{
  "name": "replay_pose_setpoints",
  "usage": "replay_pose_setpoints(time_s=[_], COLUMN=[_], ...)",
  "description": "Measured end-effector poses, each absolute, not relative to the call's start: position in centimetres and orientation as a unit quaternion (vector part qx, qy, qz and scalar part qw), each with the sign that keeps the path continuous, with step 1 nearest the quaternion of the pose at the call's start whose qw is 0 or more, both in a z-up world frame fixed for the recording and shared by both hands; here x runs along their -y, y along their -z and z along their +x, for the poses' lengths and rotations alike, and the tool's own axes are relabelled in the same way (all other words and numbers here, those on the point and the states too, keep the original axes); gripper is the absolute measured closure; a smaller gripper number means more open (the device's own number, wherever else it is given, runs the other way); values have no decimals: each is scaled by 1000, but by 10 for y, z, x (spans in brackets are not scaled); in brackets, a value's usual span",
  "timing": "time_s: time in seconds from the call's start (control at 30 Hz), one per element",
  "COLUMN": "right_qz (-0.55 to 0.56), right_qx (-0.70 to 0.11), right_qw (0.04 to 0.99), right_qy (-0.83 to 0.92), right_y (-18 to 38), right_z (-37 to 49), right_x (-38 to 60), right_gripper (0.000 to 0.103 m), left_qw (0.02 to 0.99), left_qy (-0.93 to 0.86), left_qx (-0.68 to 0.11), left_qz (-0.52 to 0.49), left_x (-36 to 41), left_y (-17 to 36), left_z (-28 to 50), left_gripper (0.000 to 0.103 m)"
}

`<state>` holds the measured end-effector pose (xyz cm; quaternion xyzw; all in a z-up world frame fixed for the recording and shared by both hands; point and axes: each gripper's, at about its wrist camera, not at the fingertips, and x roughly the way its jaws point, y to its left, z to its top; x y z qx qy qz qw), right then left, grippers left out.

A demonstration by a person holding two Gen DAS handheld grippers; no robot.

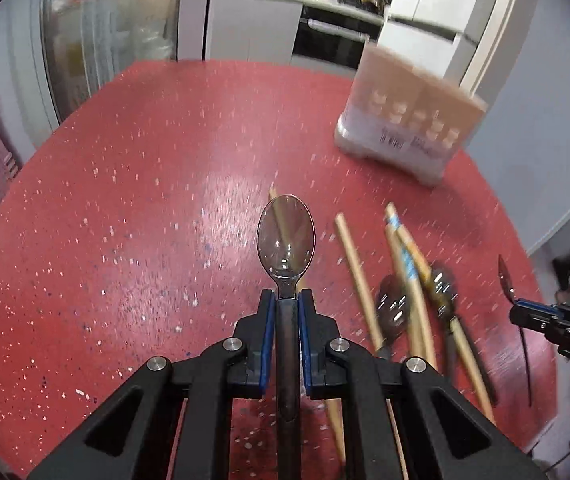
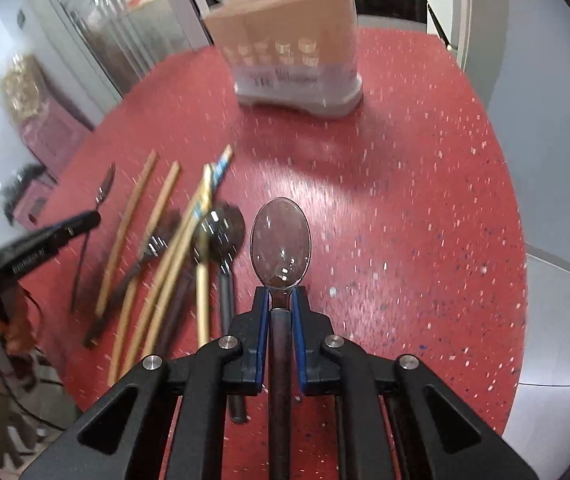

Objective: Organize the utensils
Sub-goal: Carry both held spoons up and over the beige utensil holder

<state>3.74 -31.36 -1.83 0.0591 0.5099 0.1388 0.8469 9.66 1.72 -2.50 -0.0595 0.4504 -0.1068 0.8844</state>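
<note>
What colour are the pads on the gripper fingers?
Blue pads, clearest in the left wrist view.

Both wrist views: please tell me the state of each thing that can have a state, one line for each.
left gripper: shut on a spoon, lifted off the table.
right gripper: shut on a second spoon, also lifted.
chopsticks: lying loose on the red table.
dark spoons: lying among the chopsticks.
utensil holder: upright; inside not visible.

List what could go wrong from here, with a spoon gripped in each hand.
1. Each spoon is pinched only at its thin neck, so it may pivot or slip.
2. The holder stands far across the table, so a long carry.
3. Chopsticks and other cutlery lie piled between the fingers, easily knocked.
</note>
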Motion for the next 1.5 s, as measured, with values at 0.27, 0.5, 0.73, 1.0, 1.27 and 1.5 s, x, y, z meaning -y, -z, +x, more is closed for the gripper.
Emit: replay_pose_setpoints(time_s=[0.27, 0.5, 0.73, 1.0, 1.27, 1.5], right_qz=[108, 103, 106, 120, 120, 77], right_qx=[-435, -384, -343, -293, -246, -233], right_qw=[880, 904, 919, 935, 951, 960], right_qy=[-155, -156, -161, -158, -142, -132], right_y=[-45, -85, -112, -128, -112, -77], right_z=[62, 106, 167, 232, 271, 270], right_x=[331, 334, 332, 332, 323, 311], right_gripper=[90, 90, 90, 90, 91, 91], left_qw=[913, 933, 945, 950, 961, 961], left_qy=[120, 128, 142, 155, 159, 161], left_qx=[-381, -324, -285, -254, -211, -218], left_qz=[-86, -93, -77, -95, -79, -58], left_x=[-10, 5, 44, 74, 95, 105], left_y=[-44, -99, -127, -134, -115, -84], left_z=[120, 168, 242, 304, 323, 326], left_gripper=[66, 66, 66, 66, 66, 66])
